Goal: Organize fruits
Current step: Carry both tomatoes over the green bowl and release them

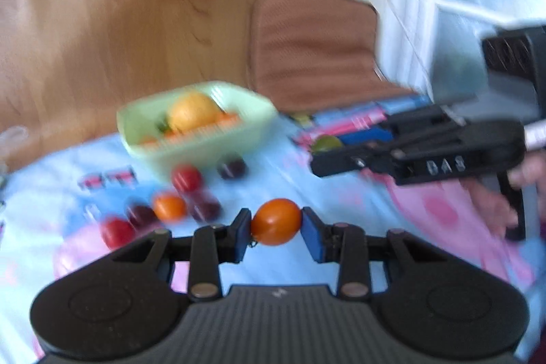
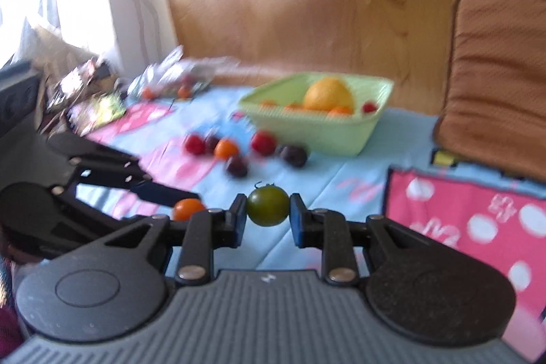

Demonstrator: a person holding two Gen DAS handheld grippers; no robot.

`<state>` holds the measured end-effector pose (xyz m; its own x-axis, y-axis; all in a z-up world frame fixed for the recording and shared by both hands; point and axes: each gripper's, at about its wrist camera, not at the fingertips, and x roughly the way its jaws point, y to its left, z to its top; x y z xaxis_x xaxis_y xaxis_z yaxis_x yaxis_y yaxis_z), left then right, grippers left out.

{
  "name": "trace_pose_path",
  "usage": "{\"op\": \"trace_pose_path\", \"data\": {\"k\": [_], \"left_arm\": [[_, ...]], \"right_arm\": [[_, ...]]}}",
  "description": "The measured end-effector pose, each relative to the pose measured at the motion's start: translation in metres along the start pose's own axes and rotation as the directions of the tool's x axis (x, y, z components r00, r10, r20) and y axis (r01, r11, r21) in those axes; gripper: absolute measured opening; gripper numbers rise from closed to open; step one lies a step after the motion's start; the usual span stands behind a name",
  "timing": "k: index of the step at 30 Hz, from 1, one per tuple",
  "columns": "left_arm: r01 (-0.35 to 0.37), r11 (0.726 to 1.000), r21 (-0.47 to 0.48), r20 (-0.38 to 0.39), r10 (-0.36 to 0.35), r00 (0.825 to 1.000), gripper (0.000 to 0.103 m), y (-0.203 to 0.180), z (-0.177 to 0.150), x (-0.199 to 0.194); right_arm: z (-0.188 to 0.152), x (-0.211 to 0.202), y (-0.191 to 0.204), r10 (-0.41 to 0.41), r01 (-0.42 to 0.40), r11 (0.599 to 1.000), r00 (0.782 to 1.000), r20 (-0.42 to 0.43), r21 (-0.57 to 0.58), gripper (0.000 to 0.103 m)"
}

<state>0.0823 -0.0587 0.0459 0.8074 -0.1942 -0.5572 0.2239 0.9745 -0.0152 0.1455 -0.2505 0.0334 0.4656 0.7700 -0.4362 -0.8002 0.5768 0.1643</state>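
While each gripper pinches a small tomato, both hover above the worktop.
Left gripper clamps an orange tomato; right gripper a green tomato. Farther off, loose tomatoes lie beside the green basket, probably their destination.

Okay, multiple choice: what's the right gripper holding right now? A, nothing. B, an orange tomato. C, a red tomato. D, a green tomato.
D: in the right wrist view, the right gripper is shut on a green tomato; the orange tomato sits in the left gripper.
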Motion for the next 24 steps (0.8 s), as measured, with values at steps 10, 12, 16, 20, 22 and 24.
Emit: {"op": "trace_pose_path", "data": {"k": [10,12,16,20,22,24], "left_arm": [[-0.173,0.968,-0.180,0.057,0.186,0.981,0.032,0.085,0.078,0.070],[-0.188,0.963,-0.194,0.022,0.196,0.980,0.032,0.093,0.079,0.088],[-0.217,0.961,-0.171,-0.019,0.217,0.976,0.033,0.093,0.074,0.106],[-0.270,0.946,-0.182,-0.023,0.271,0.962,0.048,0.098,0.069,0.112],[-0.259,0.945,-0.201,-0.021,0.260,0.965,0.048,0.101,0.068,0.109],[-0.255,0.945,-0.203,0.003,0.261,0.965,0.048,0.098,0.067,0.098]], "right_arm": [[0.046,0.063,-0.036,-0.159,0.157,0.987,0.981,0.109,0.022,0.029],[0.047,0.077,-0.040,-0.177,0.176,0.984,0.979,0.101,0.019,0.029],[0.044,0.091,-0.047,-0.208,0.207,0.978,0.974,0.086,0.017,0.031],[0.043,0.093,-0.047,-0.211,0.211,0.977,0.970,0.117,0.012,0.042],[0.041,0.087,-0.044,-0.226,0.227,0.974,0.962,0.152,0.014,0.055],[0.041,0.080,-0.042,-0.230,0.230,0.973,0.956,0.181,0.020,0.055]]}}
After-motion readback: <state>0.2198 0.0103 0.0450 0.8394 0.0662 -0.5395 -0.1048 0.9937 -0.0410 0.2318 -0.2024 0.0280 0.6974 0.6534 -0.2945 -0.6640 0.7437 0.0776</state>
